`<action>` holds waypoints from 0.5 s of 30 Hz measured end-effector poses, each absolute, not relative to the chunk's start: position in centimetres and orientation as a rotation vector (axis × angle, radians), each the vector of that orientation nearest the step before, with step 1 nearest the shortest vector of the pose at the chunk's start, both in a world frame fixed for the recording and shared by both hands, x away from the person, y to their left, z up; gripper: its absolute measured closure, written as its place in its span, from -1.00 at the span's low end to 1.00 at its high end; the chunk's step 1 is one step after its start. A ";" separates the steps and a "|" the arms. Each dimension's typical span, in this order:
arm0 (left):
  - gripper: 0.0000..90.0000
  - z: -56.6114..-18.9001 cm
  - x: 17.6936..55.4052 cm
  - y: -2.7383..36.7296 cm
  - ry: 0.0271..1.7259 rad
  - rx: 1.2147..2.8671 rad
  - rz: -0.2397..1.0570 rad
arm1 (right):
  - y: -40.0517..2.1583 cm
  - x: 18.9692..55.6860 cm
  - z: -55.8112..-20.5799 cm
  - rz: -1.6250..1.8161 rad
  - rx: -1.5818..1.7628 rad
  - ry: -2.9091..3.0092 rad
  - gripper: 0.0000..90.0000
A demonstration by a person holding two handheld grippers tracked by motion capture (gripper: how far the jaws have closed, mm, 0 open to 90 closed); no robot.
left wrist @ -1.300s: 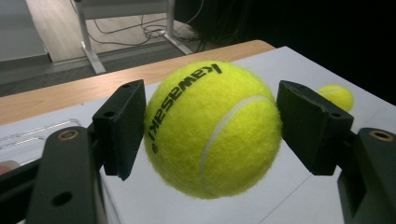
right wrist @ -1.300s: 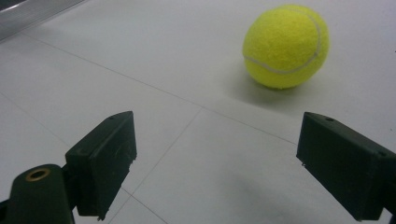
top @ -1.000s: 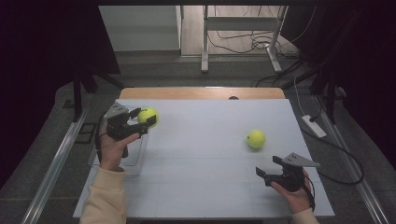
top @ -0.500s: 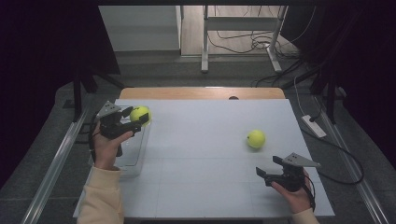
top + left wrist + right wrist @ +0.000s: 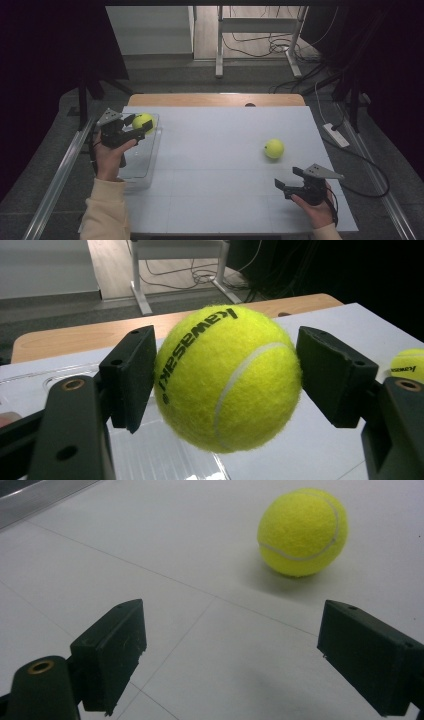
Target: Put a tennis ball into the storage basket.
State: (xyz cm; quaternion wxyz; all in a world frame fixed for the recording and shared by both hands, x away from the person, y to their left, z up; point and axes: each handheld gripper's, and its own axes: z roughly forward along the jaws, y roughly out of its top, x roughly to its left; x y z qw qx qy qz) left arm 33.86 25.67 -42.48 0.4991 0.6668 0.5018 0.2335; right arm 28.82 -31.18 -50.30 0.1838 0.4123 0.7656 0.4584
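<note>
A tennis ball (image 5: 227,377) is clamped between the jaws of the left gripper (image 5: 134,128) and held above a clear plastic tray (image 5: 148,165) at the left edge of the desk (image 5: 215,165). The jaws of the right gripper (image 5: 289,181) are spread apart, nothing between them; a second tennis ball (image 5: 274,148) is seen resting just beyond them, unobstructed

Second tennis ball (image 5: 274,148) loose on white table (image 5: 215,175); cables (image 5: 260,47) on floor beyond.
</note>
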 end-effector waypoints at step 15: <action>-0.38 -42.8 34.4 27.1 1.283 1.583 0.601 | -31.1 29.0 -50.4 1.299 1.159 2.165 -0.74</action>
